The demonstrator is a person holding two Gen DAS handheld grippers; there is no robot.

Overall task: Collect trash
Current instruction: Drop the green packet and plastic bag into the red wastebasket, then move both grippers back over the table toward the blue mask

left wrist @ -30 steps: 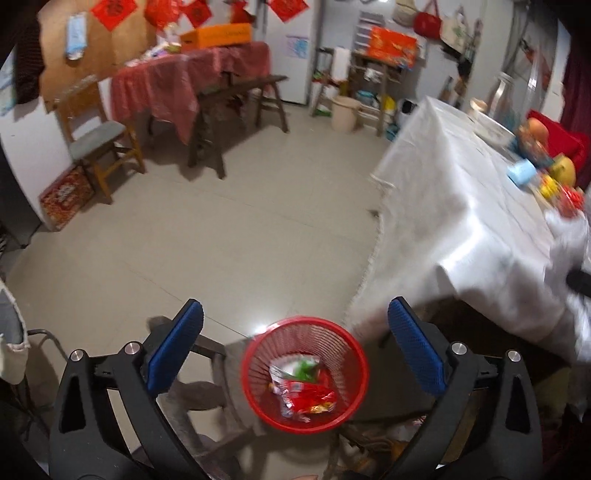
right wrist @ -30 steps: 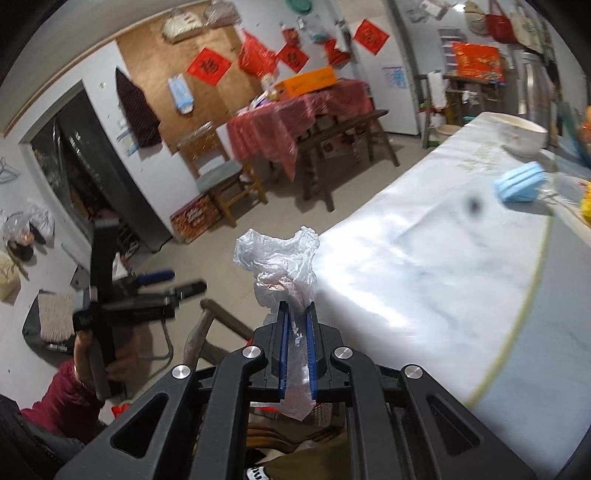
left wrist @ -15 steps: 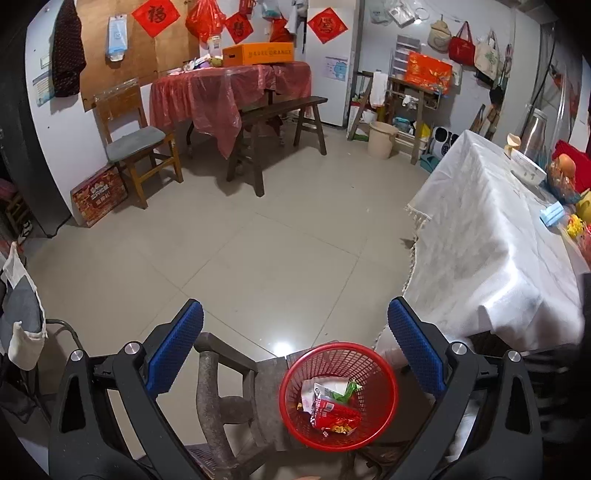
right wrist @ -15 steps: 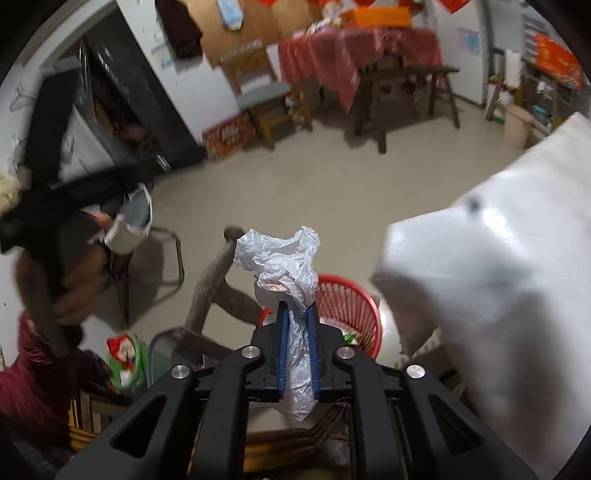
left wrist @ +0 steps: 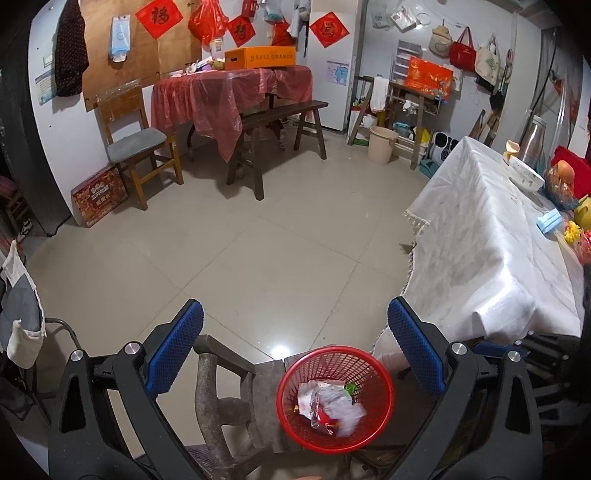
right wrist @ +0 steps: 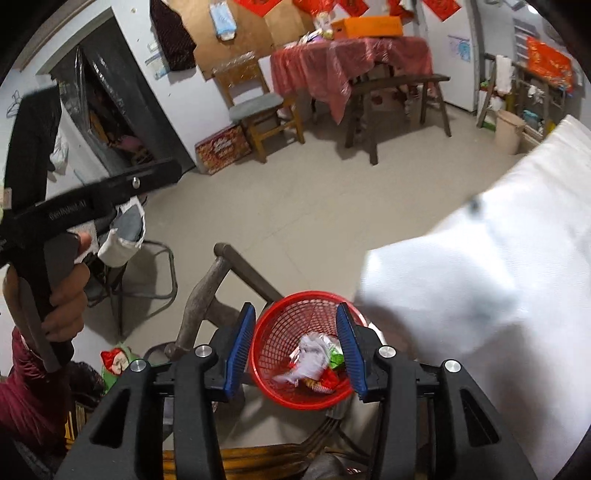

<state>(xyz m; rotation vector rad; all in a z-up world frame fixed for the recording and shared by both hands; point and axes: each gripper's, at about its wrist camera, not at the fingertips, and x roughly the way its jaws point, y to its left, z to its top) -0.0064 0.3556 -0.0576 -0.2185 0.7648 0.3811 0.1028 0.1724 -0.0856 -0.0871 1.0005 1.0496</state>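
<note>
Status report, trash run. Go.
Right gripper open above red basket. Left gripper open, empty. White plastic bag in basket with wrappers. Nothing blocking.

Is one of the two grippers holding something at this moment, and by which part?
Nothing is held. The right gripper and left gripper are open; the white plastic bag lies in the red basket.

"NAVEL ORANGE" is printed on the side of the orange box (left wrist: 260,58) on the red-covered desk (left wrist: 229,88). The character 福 is written on the red diamond sign (left wrist: 159,17) on the board. Lettering on the left gripper's black bar (right wrist: 70,208) is too blurred to be read.
</note>
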